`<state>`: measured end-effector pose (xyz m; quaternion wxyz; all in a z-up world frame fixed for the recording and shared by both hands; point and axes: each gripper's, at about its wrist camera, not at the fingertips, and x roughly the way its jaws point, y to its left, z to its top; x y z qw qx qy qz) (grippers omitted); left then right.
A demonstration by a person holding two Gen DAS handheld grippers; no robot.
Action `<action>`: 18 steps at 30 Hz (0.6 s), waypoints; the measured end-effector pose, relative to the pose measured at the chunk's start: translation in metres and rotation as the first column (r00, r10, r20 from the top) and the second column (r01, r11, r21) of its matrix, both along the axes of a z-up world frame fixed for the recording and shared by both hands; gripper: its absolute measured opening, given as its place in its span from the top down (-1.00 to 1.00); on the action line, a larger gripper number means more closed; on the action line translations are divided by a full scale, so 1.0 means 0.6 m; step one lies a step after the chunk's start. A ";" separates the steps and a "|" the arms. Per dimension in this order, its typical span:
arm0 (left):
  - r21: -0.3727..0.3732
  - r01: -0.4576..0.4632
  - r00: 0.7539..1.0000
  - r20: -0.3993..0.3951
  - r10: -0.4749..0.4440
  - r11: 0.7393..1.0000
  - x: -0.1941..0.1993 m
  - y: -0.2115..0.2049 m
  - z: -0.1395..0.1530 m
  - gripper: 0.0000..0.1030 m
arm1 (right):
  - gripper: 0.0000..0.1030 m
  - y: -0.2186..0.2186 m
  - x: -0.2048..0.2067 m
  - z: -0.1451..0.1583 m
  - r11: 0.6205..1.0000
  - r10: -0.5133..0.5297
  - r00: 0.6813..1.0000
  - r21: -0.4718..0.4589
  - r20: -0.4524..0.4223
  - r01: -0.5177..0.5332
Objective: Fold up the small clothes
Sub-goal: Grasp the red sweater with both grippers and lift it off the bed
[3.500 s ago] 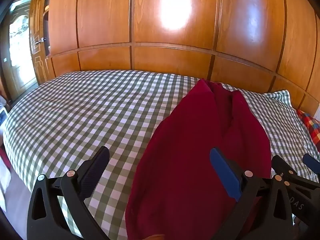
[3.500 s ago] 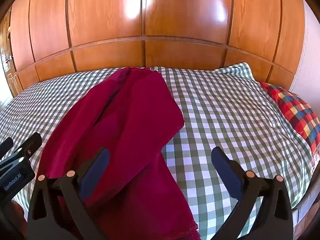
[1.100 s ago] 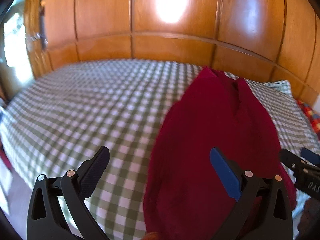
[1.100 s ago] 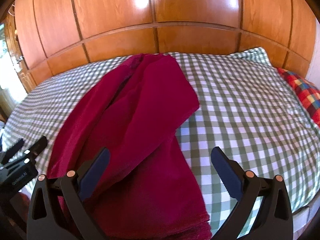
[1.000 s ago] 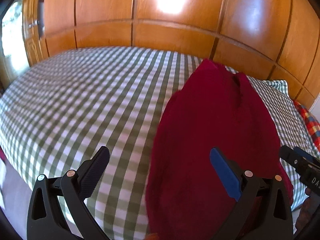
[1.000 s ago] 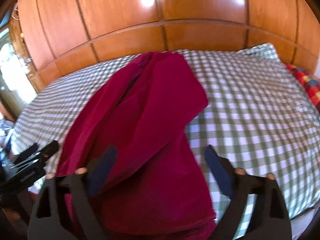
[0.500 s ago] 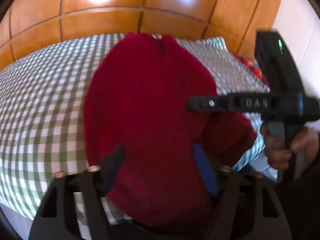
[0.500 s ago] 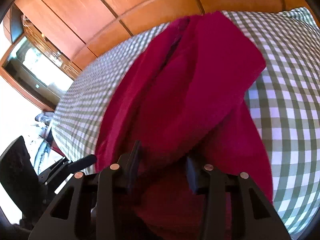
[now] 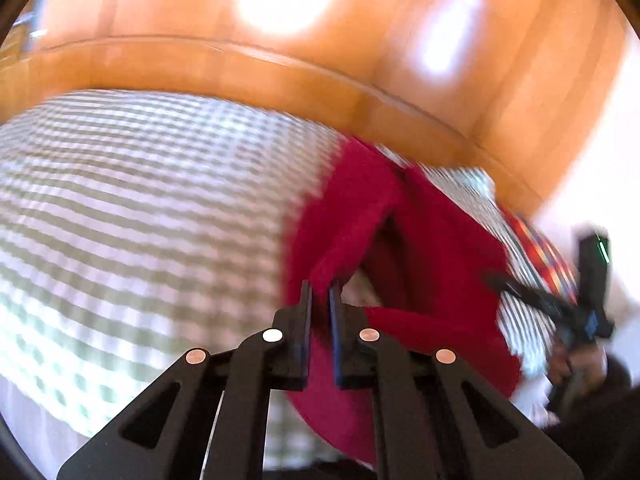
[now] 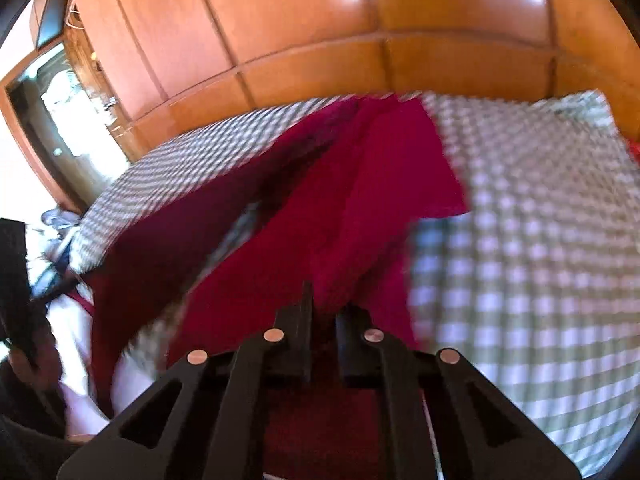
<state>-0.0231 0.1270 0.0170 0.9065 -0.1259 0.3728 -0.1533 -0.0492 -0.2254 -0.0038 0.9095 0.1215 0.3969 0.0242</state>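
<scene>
A dark red garment [image 9: 432,240] lies on the green checked bed [image 9: 140,200], its near edge lifted. My left gripper [image 9: 320,292] is shut on that near edge at its left corner. In the right wrist view my right gripper [image 10: 324,304] is shut on the garment [image 10: 360,184] at the right corner. The cloth stretches away from both grippers toward the headboard. The right gripper [image 9: 580,308] also shows in the left wrist view. Both views are motion-blurred.
A wooden panelled wall [image 10: 360,60] stands behind the bed. A red plaid pillow [image 9: 548,256] lies at the right. A doorway [image 10: 60,120] is at the far left. The checked cover [image 10: 540,240] spreads to the right of the garment.
Both grippers went from wide open to shut on the garment's near edge. The near edge is lifted off the bed and both cameras have swung.
</scene>
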 end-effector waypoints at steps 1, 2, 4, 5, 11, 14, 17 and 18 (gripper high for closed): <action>0.023 -0.057 0.998 0.011 0.057 0.998 0.006 0.020 0.010 0.87 | 0.87 -0.015 -0.002 0.003 1.000 -0.027 1.000 -0.015 0.004 0.027; 0.043 -0.111 0.994 0.021 0.110 0.993 0.018 0.039 0.018 0.87 | 0.87 -0.037 -0.003 0.007 0.998 -0.062 0.998 -0.027 0.005 0.062; 0.086 -0.231 0.973 0.035 0.229 0.969 0.047 0.073 0.034 0.87 | 0.87 -0.090 -0.006 0.018 0.989 -0.139 0.990 -0.046 0.011 0.140; 0.116 -0.281 0.960 0.039 0.278 0.953 0.067 0.087 0.036 0.87 | 0.87 -0.106 -0.006 0.022 0.980 -0.175 0.984 -0.089 0.017 0.176; 0.249 -0.482 0.872 0.038 0.488 0.840 0.172 0.132 0.041 0.86 | 0.88 -0.274 0.023 0.039 0.850 -0.415 0.909 -0.339 0.043 0.404; 0.245 -0.508 0.854 0.016 0.520 0.826 0.213 0.135 0.042 0.60 | 0.80 -0.348 0.047 0.026 0.806 -0.480 0.877 -0.389 0.011 0.445; 0.193 -0.512 0.857 0.040 0.514 0.837 0.204 0.114 0.047 -0.15 | -0.06 -0.391 0.062 0.023 0.773 -0.531 0.848 -0.405 0.008 0.488; 0.193 -0.500 0.865 0.063 0.498 0.844 0.192 0.101 0.046 -0.23 | -0.13 -0.392 0.058 0.028 0.766 -0.541 0.841 -0.401 0.022 0.503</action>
